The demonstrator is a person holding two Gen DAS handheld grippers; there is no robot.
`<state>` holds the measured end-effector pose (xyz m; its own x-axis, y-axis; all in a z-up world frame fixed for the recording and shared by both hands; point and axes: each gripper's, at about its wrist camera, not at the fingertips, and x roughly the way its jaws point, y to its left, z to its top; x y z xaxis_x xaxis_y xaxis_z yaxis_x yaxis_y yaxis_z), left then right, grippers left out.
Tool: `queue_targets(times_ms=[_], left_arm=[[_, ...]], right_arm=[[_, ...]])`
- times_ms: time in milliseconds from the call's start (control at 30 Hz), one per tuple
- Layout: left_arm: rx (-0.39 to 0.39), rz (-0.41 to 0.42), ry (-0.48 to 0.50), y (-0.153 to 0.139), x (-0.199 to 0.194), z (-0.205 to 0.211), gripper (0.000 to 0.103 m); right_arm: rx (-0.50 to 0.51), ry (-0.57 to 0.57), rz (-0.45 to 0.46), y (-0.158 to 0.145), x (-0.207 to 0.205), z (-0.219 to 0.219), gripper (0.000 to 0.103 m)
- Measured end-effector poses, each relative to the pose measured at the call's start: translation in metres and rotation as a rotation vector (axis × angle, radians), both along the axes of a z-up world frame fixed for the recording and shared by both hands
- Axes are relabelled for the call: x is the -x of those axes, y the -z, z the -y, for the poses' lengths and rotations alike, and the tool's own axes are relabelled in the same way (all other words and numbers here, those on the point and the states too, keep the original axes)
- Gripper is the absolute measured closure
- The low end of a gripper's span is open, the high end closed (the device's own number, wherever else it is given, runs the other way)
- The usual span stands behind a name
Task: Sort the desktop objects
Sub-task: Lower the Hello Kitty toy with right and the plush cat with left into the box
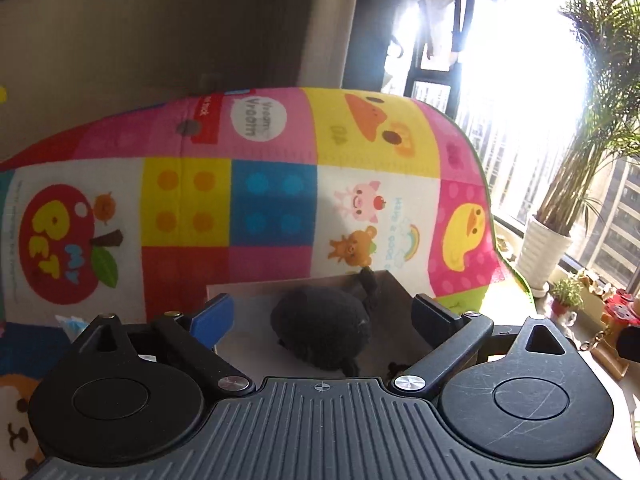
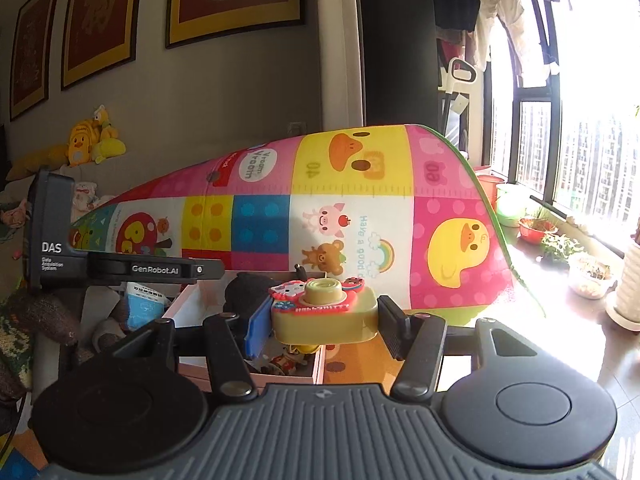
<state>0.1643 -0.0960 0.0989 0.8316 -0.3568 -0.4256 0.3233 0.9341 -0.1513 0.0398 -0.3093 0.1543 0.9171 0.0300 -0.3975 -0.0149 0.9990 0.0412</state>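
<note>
Black and fuzzy, a round object [image 1: 322, 326] sits in the open box [image 1: 386, 308] straight ahead of your left tool [image 1: 322, 314] in the left wrist view. That tool is released: its blue-padded finger [image 1: 212, 318] and its dark one stand wide apart on either side, touching nothing. Behind the box hangs a bright patchwork play mat [image 1: 256, 184], and a potted palm [image 1: 548, 248] stands by the sunlit window.

Over to your right wrist view: your right tool [image 2: 320, 320] is clenched on a yellow toy camera [image 2: 326, 314], pads pressing both its sides, lifted clear above a pink-walled box [image 2: 316, 364] of small toys. Your left tool shows at the left edge, over the black fuzzy object.
</note>
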Motion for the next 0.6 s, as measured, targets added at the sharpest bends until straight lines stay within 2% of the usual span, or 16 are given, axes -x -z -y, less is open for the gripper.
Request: queue_targets(times_ms=[67, 133, 233, 300, 433, 533, 600], left_arm=[[-0.005, 0.053, -0.014, 0.000, 0.034, -0.011, 0.002], [0.003, 0.071, -0.007, 0.010, 0.067, -0.021, 0.001], [-0.007, 0.010, 0.036, 0.038, 0.106, -0.034, 0.001], [-0.033, -0.041, 0.026, 0.057, 0.121, -0.043, 0.001], [-0.051, -0.072, -0.058, 0.076, 0.135, -0.069, 0.001], [-0.062, -0.040, -0.166, 0.076, 0.138, -0.089, 0.001], [-0.031, -0.031, -0.225, 0.075, 0.138, -0.102, 0.000]], right_arm=[[-0.007, -0.009, -0.019, 0.002, -0.022, -0.008, 0.047], [-0.025, -0.014, -0.055, 0.006, -0.045, -0.015, 0.047], [-0.066, -0.028, -0.132, 0.015, -0.081, -0.025, 0.047], [-0.085, -0.027, -0.185, 0.023, -0.103, -0.032, 0.047], [-0.094, -0.023, -0.267, 0.042, -0.130, -0.044, 0.046], [-0.093, -0.020, -0.273, 0.045, -0.126, -0.053, 0.045], [-0.057, -0.042, -0.255, 0.042, -0.118, -0.066, 0.045]])
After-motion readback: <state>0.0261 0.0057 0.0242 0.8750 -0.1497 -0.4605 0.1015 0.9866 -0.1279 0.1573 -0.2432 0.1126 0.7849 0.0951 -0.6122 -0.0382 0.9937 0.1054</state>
